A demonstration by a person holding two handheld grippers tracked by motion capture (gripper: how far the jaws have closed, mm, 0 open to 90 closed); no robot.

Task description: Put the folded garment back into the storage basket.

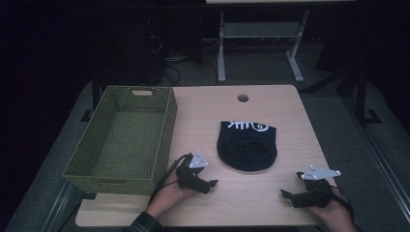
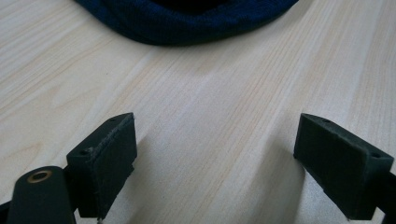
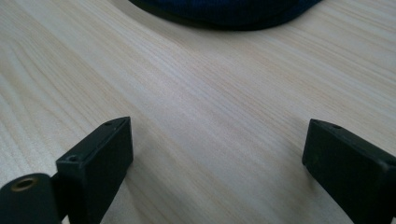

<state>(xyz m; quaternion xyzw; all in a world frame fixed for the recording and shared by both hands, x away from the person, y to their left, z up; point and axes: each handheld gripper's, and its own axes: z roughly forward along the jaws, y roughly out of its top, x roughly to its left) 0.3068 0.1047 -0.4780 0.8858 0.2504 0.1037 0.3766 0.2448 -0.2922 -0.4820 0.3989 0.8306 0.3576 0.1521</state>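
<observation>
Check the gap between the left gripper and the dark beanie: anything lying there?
Nothing: bare wooden table runs from the open left gripper to the beanie, per the left gripper view.

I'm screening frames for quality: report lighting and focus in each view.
High view: dim, room black, table and basket lit. Left gripper view: bright, sharp wood grain, hat edge soft. Right gripper view: bright, left claw throws a faint shadow.
</observation>
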